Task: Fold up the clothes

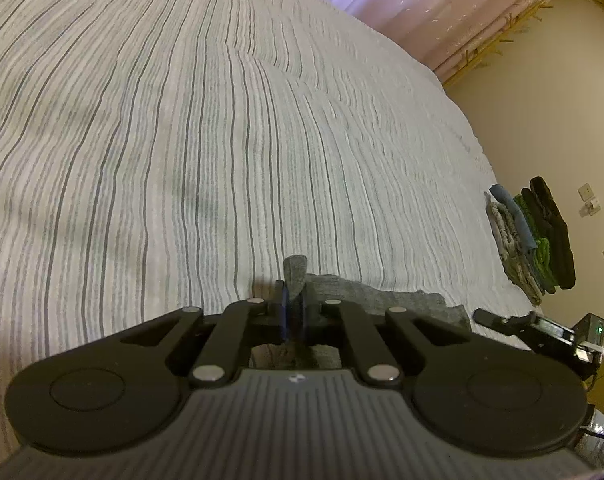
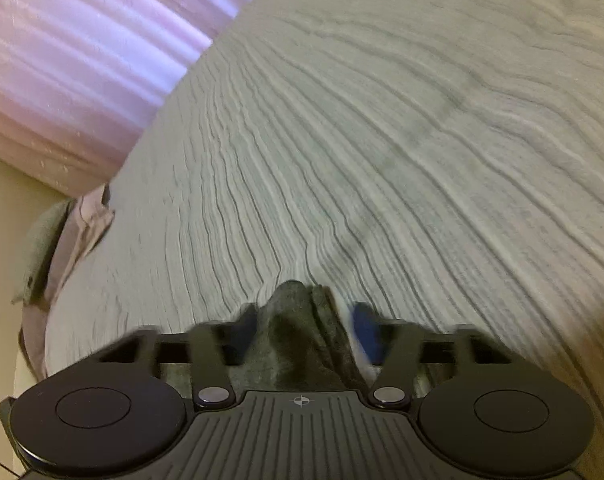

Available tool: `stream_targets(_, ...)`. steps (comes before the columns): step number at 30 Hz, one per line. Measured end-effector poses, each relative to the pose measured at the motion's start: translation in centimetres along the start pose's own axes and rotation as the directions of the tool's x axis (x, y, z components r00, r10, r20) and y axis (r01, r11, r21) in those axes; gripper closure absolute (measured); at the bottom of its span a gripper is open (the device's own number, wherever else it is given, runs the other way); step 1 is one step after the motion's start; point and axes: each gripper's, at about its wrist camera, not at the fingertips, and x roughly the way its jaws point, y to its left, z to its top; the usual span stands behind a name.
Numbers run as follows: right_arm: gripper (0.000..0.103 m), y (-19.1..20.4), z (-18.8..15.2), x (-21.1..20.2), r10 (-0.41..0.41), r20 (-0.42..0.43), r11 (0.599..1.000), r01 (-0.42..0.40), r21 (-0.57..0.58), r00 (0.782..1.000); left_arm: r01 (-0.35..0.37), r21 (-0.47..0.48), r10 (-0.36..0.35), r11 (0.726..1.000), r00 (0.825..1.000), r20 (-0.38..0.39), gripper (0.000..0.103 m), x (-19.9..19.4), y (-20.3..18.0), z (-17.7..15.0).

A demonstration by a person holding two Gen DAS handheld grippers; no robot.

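A grey knit garment [image 1: 382,296] lies on the striped bedspread [image 1: 221,140], close in front of me. My left gripper [image 1: 291,300] is shut on one end of it, and a tuft of the fabric sticks up between the fingers. In the left wrist view my right gripper [image 1: 484,315] shows at the garment's other end. In the right wrist view my right gripper [image 2: 304,320] has its jaws apart. A bunched fold of the grey garment [image 2: 297,320] rises between them, with a gap beside the blue pad [image 2: 364,328]. That view is blurred.
A stack of folded clothes [image 1: 534,236] sits at the bed's right edge, by a cream wall with sockets. Pink curtains [image 1: 422,0] hang beyond the far side of the bed. In the right wrist view, the bed's corner [image 2: 81,232] drops off at the left.
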Motion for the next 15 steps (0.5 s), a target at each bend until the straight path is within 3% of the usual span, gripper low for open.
stream_targets(1, 0.096, 0.1, 0.0, 0.2, -0.005, -0.001, 1.0, 0.005, -0.015, 1.0, 0.001, -0.001, -0.001, 1.0, 1.0, 0.0, 0.099, 0.0, 0.1, 0.0)
stream_targets(2, 0.098, 0.3, 0.1, 0.3, -0.012, 0.002, 0.999, 0.012, -0.033, 1.0, 0.002, -0.002, -0.002, 1.0, 1.0, -0.001, 0.099, 0.0, 0.1, -0.1)
stream_targets(8, 0.1, 1.7, -0.3, -2.6, 0.014, 0.147, 0.995, 0.001, -0.103, 0.989, 0.041, 0.023, -0.043, 0.999, 0.997, 0.067, 0.101, -1.1, -0.1, 0.2)
stream_targets(15, 0.1, 1.7, -0.6, -1.3, -0.063, 0.143, 0.988, 0.082, -0.132, 0.988, -0.001, 0.082, -0.005, 0.997, 0.997, 0.08, 0.1, -0.6, -0.8, -0.1)
